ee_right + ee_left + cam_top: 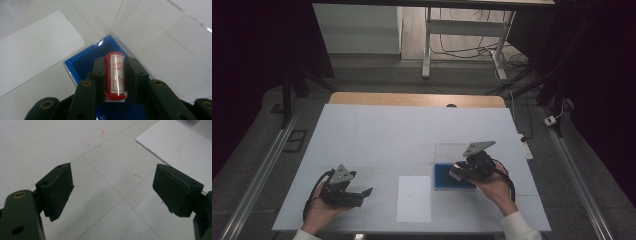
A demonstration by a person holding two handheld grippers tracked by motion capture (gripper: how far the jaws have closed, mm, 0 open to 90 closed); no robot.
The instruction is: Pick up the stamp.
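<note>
- Red stamp (116, 75), a small cylinder with red characters on a white label, sits pinched between the two black jaws of the right claw (115, 77); the jaws press its sides, so the grip looks firm enough to carry or press it.
- It hangs over the blue pad (87, 63), a shallow tray with a clear lid (160, 37) standing open behind it. Judging by that, the stamp is held end-down toward the pad in order to take ink.
- White paper (413, 198) lies on the counter (377, 135) just left of the pad, flat and square to the person, probably laid near so that the inked stamp has a short way to travel.
- In the high view the right claw (462, 170) is over the pad (443, 176), the hand behind it.
- Left claw (112, 192) rests well left of the pad, beyond the paper, jaws wide apart with only bare counter between them. It holds nothing; likely it waits to steady the paper.
</note>
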